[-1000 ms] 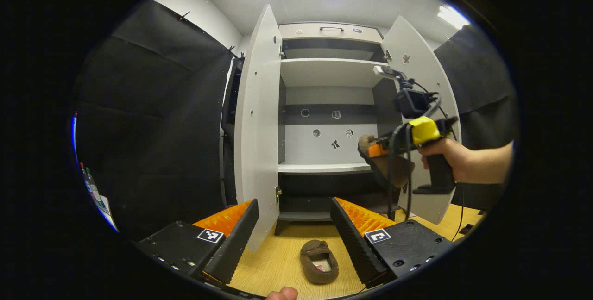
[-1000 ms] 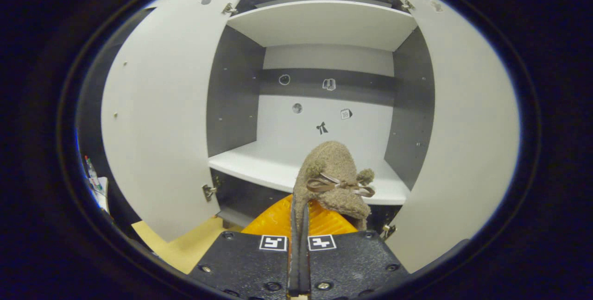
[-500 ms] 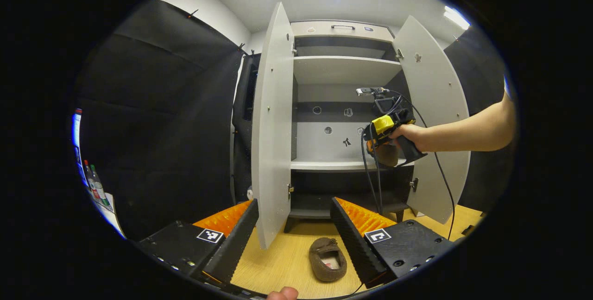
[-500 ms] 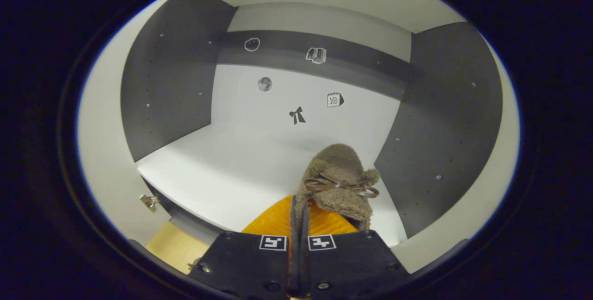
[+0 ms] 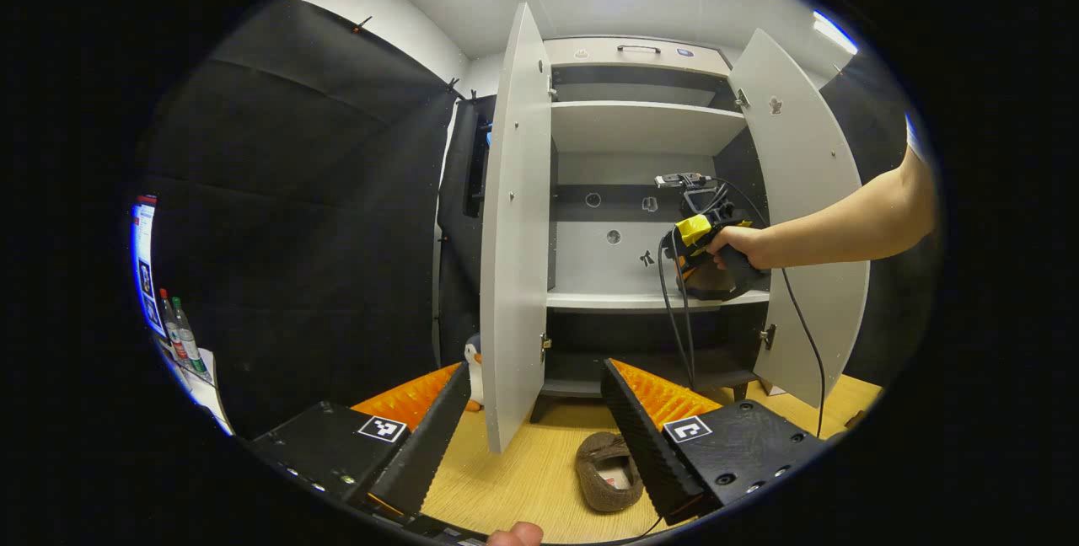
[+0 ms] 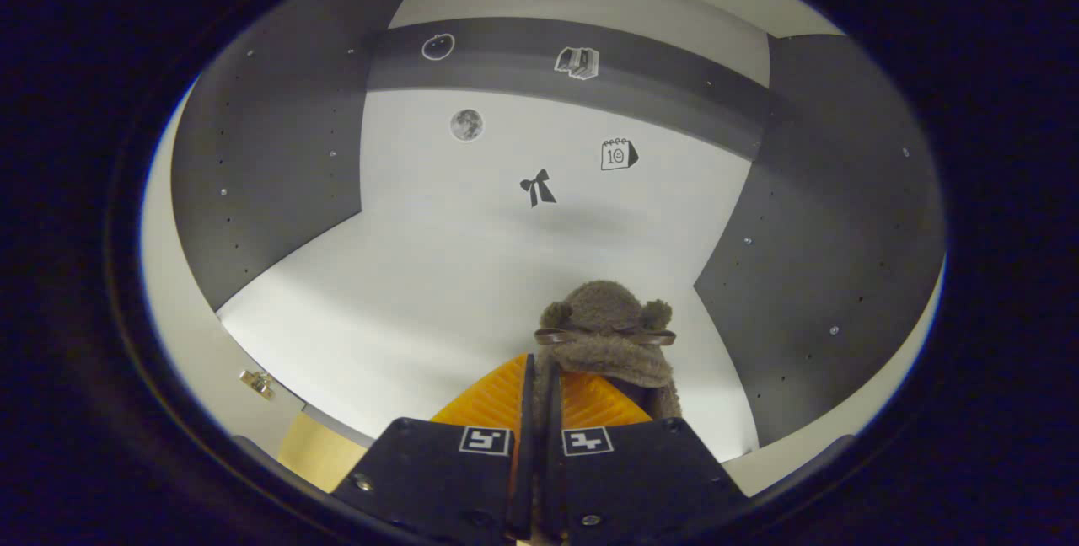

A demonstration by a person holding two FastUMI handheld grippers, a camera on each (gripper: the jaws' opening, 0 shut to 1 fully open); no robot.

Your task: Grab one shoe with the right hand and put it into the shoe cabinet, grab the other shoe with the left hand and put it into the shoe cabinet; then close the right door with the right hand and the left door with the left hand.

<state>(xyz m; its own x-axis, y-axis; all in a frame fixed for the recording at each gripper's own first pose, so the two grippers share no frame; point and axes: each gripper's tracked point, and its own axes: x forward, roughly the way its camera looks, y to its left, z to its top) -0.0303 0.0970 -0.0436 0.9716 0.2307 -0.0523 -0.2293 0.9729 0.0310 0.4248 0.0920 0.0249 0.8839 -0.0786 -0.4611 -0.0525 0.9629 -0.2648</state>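
Observation:
In the right gripper view my right gripper (image 6: 539,369) is shut on the edge of a brown fuzzy shoe (image 6: 609,337) with a small bow, held low over the white middle shelf (image 6: 405,302) inside the shoe cabinet. The left gripper view shows that gripper (image 5: 704,255) and a bare arm reaching into the cabinet (image 5: 641,129), both doors (image 5: 518,226) standing wide. My left gripper (image 5: 539,436) is open above the wooden floor. The other brown shoe (image 5: 607,470) lies on the floor just inside its right finger (image 5: 645,436).
A black cable (image 5: 674,318) hangs from the right gripper down past the shelf front. A small penguin toy (image 5: 474,369) stands on the floor left of the left door. Bottles (image 5: 179,335) sit at the far left. The cabinet's back wall carries small stickers (image 6: 537,189).
The right gripper has pushed deeper into the cabinet and lowered the shoe toward the shelf. The left gripper view has drifted slightly back and left; the floor shoe now sits nearer the right finger.

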